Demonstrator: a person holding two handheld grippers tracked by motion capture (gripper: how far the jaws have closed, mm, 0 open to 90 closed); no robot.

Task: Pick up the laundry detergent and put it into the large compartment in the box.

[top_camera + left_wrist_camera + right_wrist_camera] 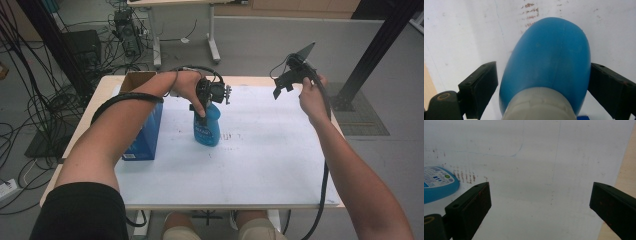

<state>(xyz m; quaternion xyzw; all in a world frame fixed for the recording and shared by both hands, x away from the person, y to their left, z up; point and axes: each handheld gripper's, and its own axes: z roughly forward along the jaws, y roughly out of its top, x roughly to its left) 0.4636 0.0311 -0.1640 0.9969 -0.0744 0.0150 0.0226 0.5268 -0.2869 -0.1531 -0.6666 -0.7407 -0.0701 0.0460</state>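
The blue bottle (207,125) is standing upright on the white table sheet (270,160), just right of the blue box (145,135). The left gripper (202,107) is being held down over the bottle's neck, jaws wide, straddling the shoulders; in the left gripper view a gap is showing at the left pad, and the right pad is at or almost at the bottle (549,65), so no firm grip is being made yet. The grasp is judged as being started; closing and lifting are left. The right gripper (292,75) is being held up, well right of the bottle, jaws wide with nothing between them. Bottle contents cannot be told through the opaque plastic; the box's open top is being hidden by the left forearm.
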